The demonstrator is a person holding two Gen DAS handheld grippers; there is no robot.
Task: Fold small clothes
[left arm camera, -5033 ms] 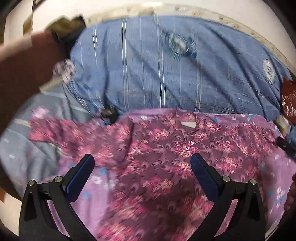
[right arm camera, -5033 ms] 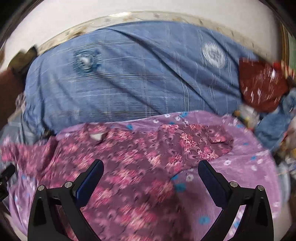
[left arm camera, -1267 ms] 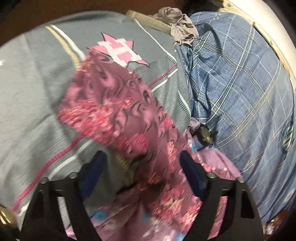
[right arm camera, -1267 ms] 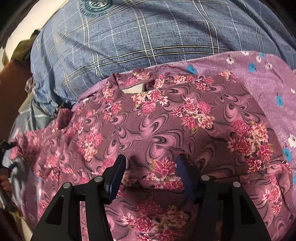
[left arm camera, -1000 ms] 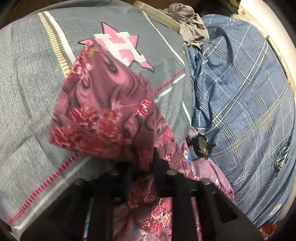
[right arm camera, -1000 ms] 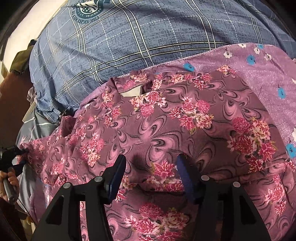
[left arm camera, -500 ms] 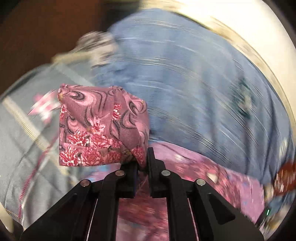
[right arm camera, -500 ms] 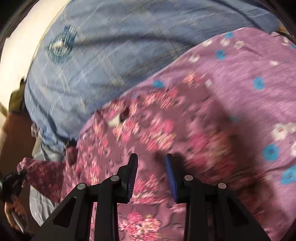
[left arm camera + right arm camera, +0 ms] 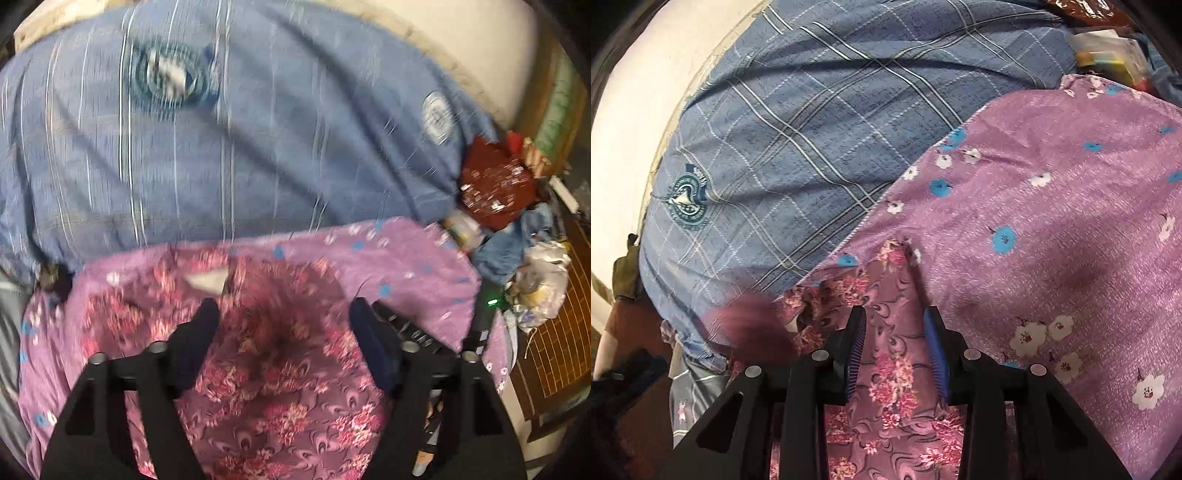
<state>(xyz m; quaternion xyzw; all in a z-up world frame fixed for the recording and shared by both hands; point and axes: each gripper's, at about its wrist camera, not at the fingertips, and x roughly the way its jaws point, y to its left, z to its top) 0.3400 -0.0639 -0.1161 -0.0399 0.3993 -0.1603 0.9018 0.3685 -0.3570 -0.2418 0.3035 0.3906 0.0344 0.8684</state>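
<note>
A maroon floral garment [image 9: 280,387] lies on a lilac flowered blanket [image 9: 406,251], its white neck label [image 9: 207,282] facing the far side. My left gripper [image 9: 286,317] hovers over the garment's middle. Its jaws are opening wide and the pads press on nothing. In the right wrist view the garment [image 9: 886,369] runs under my right gripper [image 9: 895,332] at the cloth's right edge, beside the blanket [image 9: 1052,221]. The right jaws are opening from a narrow gap, with cloth lying between the pads but not pinched. A blurred maroon flap [image 9: 750,328] is to the left.
A blue checked cover [image 9: 258,129] fills the far side up to a pale wall. A dark red bag [image 9: 495,188] and several plastic bags and cloths [image 9: 539,273] crowd the right. A grey striped sheet [image 9: 11,332] borders the left.
My left gripper swung right from the grey sheet with the sleeve pinched, came over the garment and opened, letting it go. My right gripper narrowed and shifted to the garment's right edge.
</note>
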